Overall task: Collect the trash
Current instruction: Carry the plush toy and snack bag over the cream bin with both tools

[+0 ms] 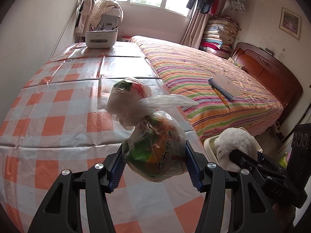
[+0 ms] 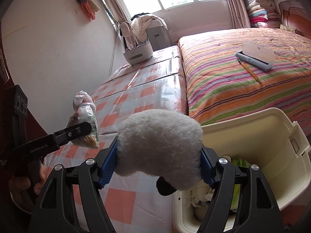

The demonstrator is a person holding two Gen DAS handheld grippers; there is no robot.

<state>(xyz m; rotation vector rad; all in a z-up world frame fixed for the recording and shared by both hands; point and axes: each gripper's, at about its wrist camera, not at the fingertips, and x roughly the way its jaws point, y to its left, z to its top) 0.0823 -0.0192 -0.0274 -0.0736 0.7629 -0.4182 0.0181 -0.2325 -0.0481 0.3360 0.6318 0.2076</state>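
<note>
Both claws clenched on loads: left gripper grasping knotted plastic bag, right gripper grasping fluffy white toy, lifted near cream bin for dropping.

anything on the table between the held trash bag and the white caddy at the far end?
Nothing: left wrist view shows only bare checkered tablecloth between the tied plastic bag and the white caddy.

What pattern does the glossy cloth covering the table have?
The glossy plastic tablecloth has orange, white and pale blue checks; the left wrist view shows it best.
</note>
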